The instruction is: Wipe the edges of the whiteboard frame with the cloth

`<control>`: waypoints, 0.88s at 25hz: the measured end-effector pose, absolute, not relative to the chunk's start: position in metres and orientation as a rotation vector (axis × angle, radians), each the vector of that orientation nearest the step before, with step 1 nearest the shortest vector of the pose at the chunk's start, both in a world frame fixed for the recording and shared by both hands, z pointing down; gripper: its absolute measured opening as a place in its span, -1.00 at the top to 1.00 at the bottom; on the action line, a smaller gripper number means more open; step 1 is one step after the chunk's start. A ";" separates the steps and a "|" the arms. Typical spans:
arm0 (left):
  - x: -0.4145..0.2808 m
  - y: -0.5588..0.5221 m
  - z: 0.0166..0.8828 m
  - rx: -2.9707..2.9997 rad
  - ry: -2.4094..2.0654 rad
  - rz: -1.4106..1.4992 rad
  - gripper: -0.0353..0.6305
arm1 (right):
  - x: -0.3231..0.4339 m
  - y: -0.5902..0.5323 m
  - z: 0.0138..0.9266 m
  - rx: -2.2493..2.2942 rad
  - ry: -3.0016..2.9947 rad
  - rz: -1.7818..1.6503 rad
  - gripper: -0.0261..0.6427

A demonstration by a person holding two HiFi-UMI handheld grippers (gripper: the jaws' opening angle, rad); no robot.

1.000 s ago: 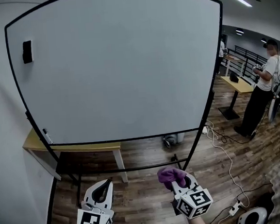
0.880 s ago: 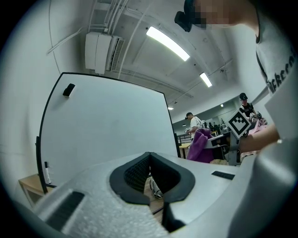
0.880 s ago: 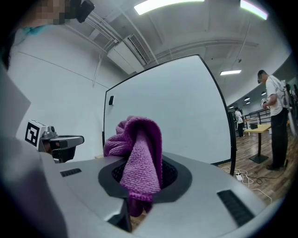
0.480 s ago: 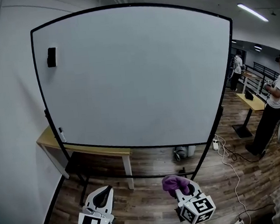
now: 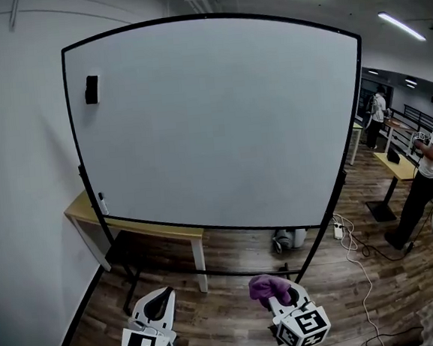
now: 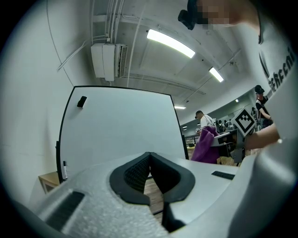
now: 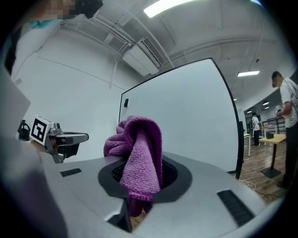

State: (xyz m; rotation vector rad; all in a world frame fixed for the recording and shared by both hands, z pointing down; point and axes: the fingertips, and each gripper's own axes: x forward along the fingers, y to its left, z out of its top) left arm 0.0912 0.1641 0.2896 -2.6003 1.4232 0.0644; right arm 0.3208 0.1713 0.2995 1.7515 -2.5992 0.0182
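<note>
1. Right gripper (image 5: 280, 294) clamps purple cloth (image 5: 265, 285), well apart from whiteboard frame (image 5: 206, 226).
2. Left gripper (image 5: 162, 295) jaws together, empty.
3. Bare wood floor (image 5: 218, 323) lies between grippers and frame's bottom edge.

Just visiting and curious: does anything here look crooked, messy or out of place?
Nothing really stands out. The whiteboard stands upright; its bowed edges are only lens distortion. The purple cloth is bunched in the right gripper, away from the whiteboard. Loose cables trail on the floor at right.

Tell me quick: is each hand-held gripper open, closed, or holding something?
Left hand-held gripper: closed, nothing between its jaws.
Right hand-held gripper: closed on the purple cloth.
</note>
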 end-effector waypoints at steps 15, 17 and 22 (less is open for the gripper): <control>0.112 0.190 0.288 -2.578 1.440 0.040 0.84 | 0.336 0.194 0.302 1.739 -2.639 0.034 0.73; 0.113 0.190 0.288 -2.577 1.442 0.038 0.84 | 0.337 0.195 0.304 1.739 -2.628 0.033 0.73; 0.115 0.190 0.292 -2.582 1.450 0.034 0.84 | 0.336 0.197 0.307 1.718 -2.622 0.027 0.73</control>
